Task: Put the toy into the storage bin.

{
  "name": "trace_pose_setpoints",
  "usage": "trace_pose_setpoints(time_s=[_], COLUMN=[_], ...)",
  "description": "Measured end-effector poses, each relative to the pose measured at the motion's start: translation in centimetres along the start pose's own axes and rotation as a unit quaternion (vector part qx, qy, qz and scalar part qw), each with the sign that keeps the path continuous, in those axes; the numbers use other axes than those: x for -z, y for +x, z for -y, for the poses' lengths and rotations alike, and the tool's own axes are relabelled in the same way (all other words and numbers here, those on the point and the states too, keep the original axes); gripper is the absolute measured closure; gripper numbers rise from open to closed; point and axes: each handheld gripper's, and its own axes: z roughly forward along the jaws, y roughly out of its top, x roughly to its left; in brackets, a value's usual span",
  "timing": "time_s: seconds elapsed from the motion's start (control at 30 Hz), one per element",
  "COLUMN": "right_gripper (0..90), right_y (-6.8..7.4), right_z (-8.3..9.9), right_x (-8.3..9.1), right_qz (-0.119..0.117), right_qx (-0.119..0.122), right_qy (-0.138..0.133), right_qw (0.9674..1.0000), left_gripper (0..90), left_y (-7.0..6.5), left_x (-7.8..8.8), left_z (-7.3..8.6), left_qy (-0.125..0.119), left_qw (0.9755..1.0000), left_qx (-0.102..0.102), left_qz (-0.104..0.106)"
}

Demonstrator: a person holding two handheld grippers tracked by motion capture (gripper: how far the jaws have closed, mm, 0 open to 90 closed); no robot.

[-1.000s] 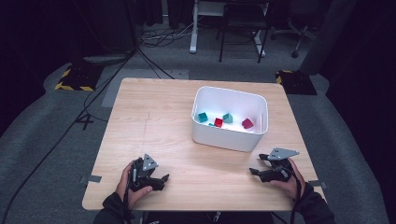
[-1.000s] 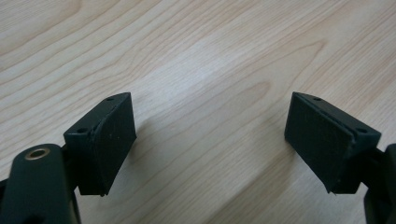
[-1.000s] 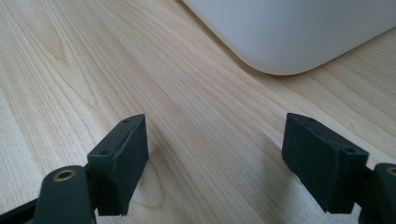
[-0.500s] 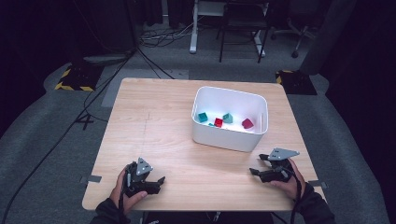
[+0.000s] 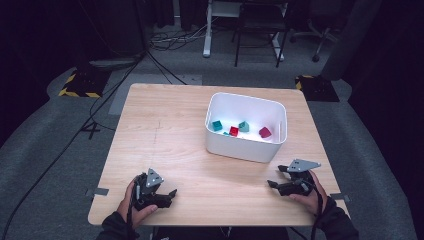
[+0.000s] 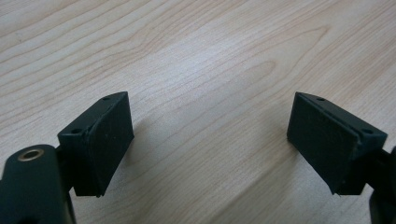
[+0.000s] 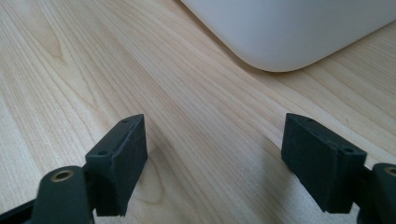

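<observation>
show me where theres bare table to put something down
The wooden table is bare across its left half, from the far edge to the left gripper, and between that and the right gripper. The white plastic bin, holding teal and red blocks, crowds the far right.

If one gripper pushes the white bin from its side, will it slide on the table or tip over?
The white bin looks low and wide with a flat base, so it would probably slide rather than tip. It holds just a few small blocks, so it is likely light and may move easily. Its smooth rounded wall on the wooden table suggests little friction, though that is a guess.
</observation>
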Motion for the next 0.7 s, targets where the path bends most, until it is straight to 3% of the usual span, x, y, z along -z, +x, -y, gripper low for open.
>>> trace_pose_setpoints(time_s=[0.7], right_gripper=[23.0], right_y=[0.0], right_z=[0.03], right_x=[0.03], right_qz=[-0.001], right_qx=[0.001], right_qy=[0.0], right_qw=[1.0], left_gripper=[13.7], left_y=[0.12], left_x=[-0.06], left_z=[-0.12], left_qy=[0.003], left_qw=[1.0], left_qx=[-0.006], left_qz=[0.003])
